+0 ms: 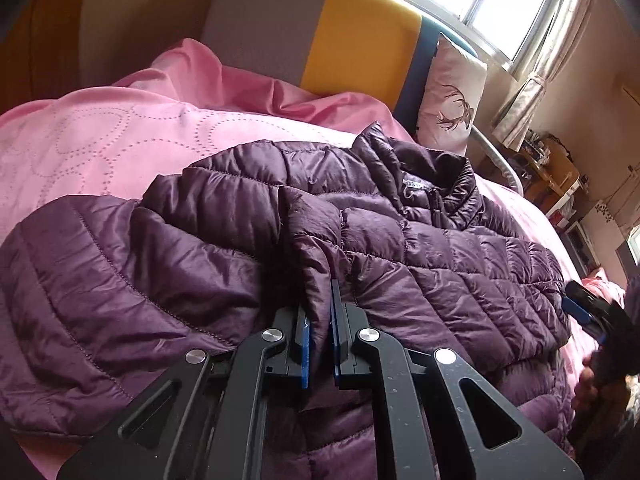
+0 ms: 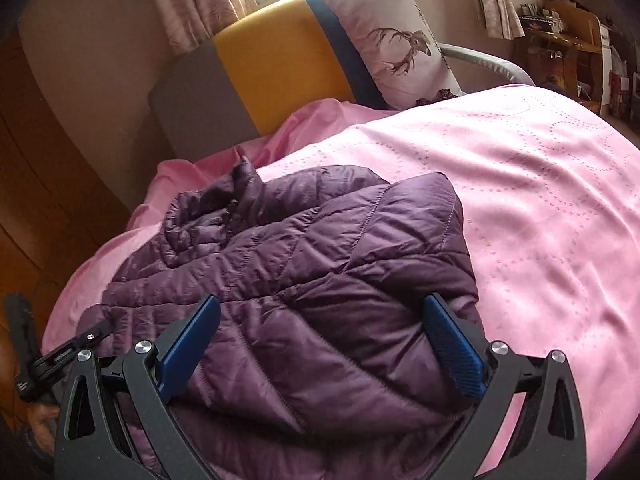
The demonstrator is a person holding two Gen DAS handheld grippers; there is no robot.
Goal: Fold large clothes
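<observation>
Between the left fingers (image 1: 320,336) a jacket (image 1: 400,240) fold sits clamped — puffy, slippery, light — right fingers (image 2: 324,344) apart, astride its hem.

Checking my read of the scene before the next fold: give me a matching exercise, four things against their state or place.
Things:
1. left gripper
2. right gripper
3. deer pillow
4. puffer jacket

States or places:
A. leaning against the headboard
B. open, jaws wide apart above quilted fabric
C. lying on the pink bedspread
D. shut on a fold of purple fabric

Pairs: 1-D, 2-B, 3-A, 4-C
</observation>
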